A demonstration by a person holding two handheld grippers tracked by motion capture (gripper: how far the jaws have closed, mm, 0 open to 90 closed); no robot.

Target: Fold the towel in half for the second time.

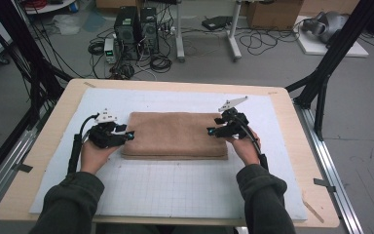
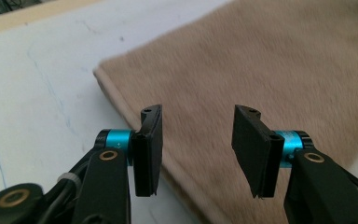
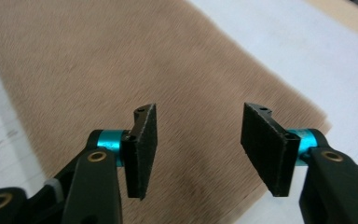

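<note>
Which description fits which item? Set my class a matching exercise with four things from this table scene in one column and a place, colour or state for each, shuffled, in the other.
Column one:
1. folded towel
2. left gripper
3. white grid mat
4. right gripper

Column two:
A. open, at the towel's left end
B. tan, lying in the middle of the mat
C. open, at the towel's right end
D. spread over the wooden table, under the towel

Pairs: 1-B, 2-A, 3-D, 4-C
</note>
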